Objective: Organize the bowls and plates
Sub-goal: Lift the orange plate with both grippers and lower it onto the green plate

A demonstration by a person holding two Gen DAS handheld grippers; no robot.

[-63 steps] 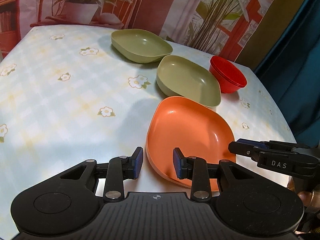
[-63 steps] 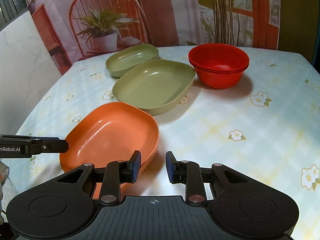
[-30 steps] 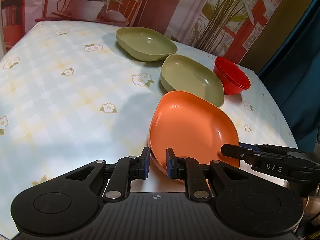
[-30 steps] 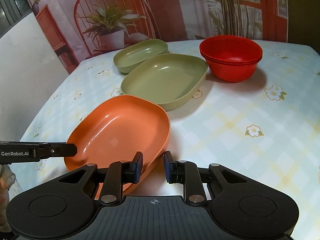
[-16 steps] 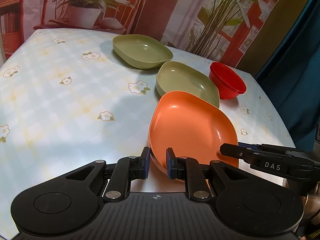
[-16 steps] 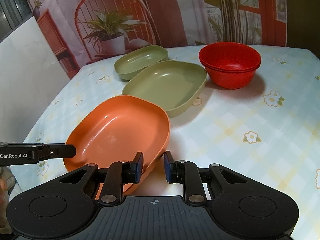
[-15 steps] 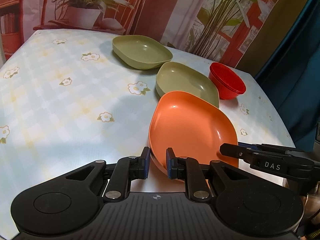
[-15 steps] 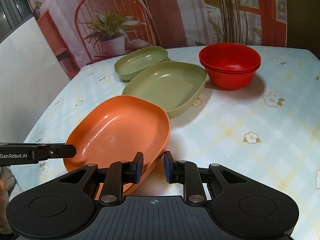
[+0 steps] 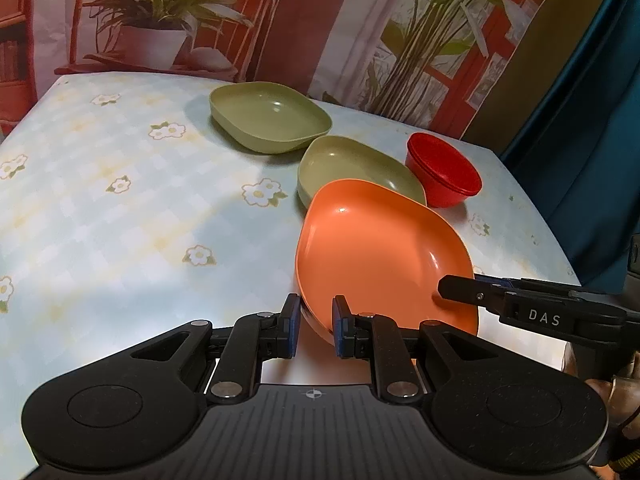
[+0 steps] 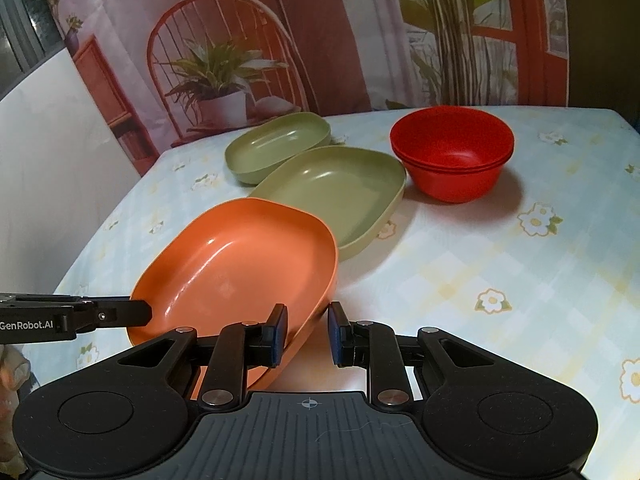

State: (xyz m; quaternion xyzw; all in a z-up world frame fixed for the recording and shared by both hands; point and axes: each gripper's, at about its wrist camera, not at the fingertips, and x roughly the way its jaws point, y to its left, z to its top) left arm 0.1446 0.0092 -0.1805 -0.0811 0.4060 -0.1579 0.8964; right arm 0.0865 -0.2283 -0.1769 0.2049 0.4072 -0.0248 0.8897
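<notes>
Both the left gripper (image 9: pixel 314 326) and right gripper (image 10: pixel 306 334) clench the orange plate's (image 9: pixel 380 252) near rim, probably to lift it level toward the 2 green plates ahead.

Legible markings: two, both on gripper fingers.
"DAS" in white on the right gripper (image 9: pixel 460 294); "GenRobot.AI" in white on the left gripper (image 10: pixel 136 312).
</notes>
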